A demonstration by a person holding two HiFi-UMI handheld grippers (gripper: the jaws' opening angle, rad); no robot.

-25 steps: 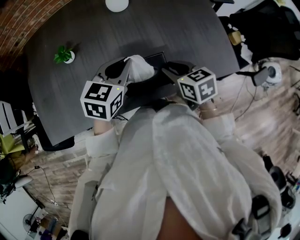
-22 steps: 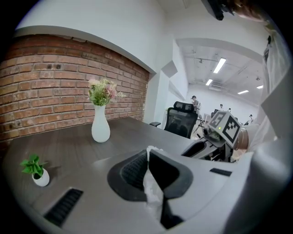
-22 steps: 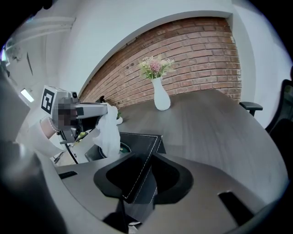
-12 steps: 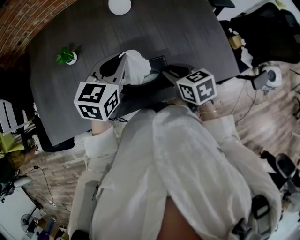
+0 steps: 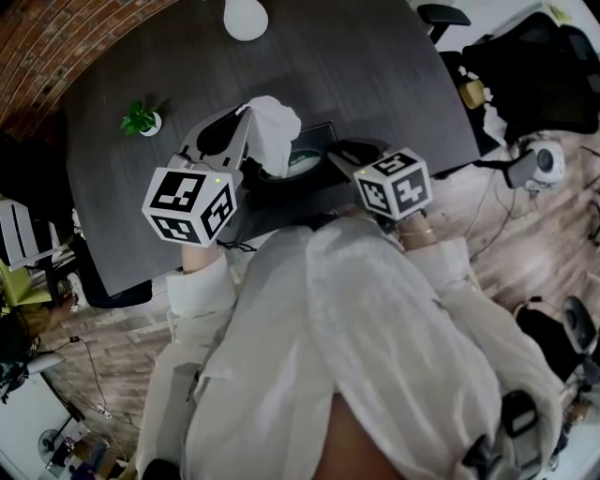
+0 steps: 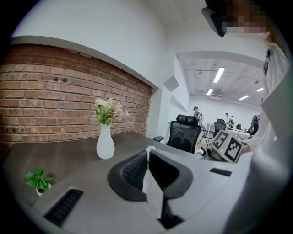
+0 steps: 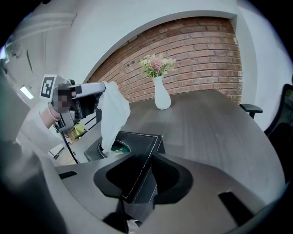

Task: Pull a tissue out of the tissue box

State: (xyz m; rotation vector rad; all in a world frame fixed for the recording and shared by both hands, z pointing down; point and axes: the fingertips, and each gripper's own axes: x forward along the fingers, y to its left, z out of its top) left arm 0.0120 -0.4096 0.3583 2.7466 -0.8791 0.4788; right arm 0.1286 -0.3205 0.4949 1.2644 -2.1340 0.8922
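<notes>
Tissue [image 5: 274,131] rises out of the tissue box [image 5: 321,141] as a crumpled white plume. Its top is pinched in the left gripper [image 5: 246,114], whose jaws are together on it. In the left gripper view a white strip of it [image 6: 153,192] hangs down between those jaws [image 6: 149,153]. The lower end sits in the oval opening on the box's top.

The right gripper [image 5: 335,155] comes in from the near right, jaws clamped on the box's near corner. In the right gripper view the stitched edge of the box [image 7: 137,141] runs between them [image 7: 149,160].

The black box lies on the dark table [image 5: 394,75], toward its near edge. A white vase [image 5: 246,17] with flowers stands at the far edge, well apart from the box. A small potted plant [image 5: 142,119] sits toward the left end, also well apart. A brick wall [image 6: 68,100] runs behind the table, and a black office chair [image 6: 185,132] stands off its right side.

In the head view the person's white clothing [image 5: 375,319] and the two grippers' marker cubes cover the table's near edge and the box's near side. In the right gripper view the raised tissue [image 7: 112,114] hides the tips of the left gripper behind it.
</notes>
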